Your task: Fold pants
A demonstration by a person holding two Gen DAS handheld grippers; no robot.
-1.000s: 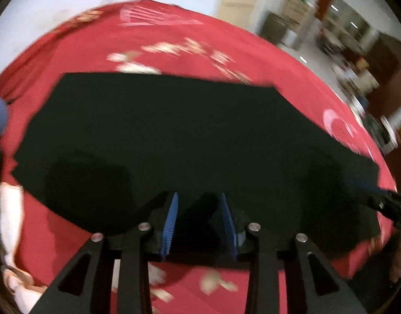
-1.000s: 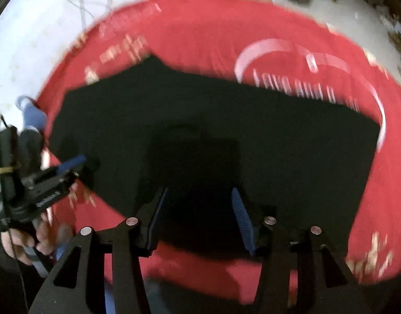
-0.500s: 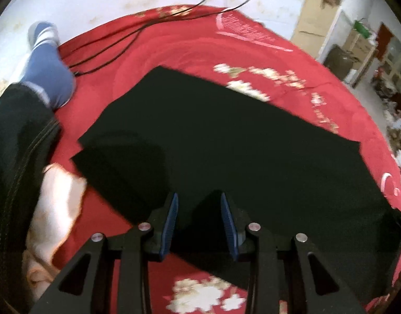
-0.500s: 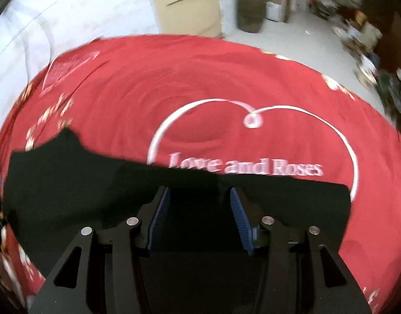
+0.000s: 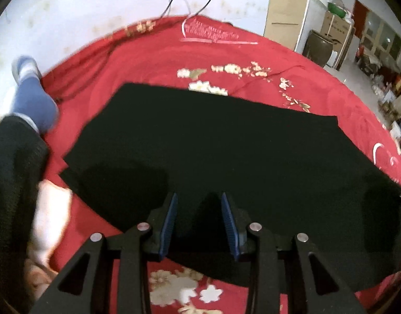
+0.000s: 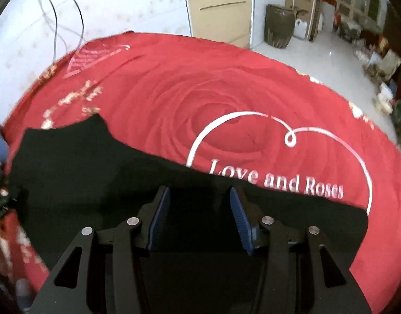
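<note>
Black pants (image 5: 226,151) lie spread flat on a red rose-print blanket (image 5: 153,60). In the left wrist view my left gripper (image 5: 199,201) hovers over the pants' near edge, jaws apart, and only flat fabric shows between the blue pads (image 5: 169,217). In the right wrist view the pants (image 6: 82,172) run from the left edge to the lower right. My right gripper (image 6: 199,193) is open above their far edge, just short of the "Love and Roses" lettering (image 6: 276,183). Nothing is pinched in either gripper.
A person's leg in dark trousers (image 5: 12,183) with a blue sock (image 5: 33,99) rests at the blanket's left edge, beside a pale cloth (image 5: 48,222). Cables (image 5: 190,0) trail over the white floor. A brown jar (image 6: 279,26) and cardboard boxes (image 6: 218,2) stand beyond the blanket.
Both views have swung. The right one turned from the middle of the pants toward their far edge and the heart lettering. The left one swept toward the leg and sock. Jaws unchanged.
</note>
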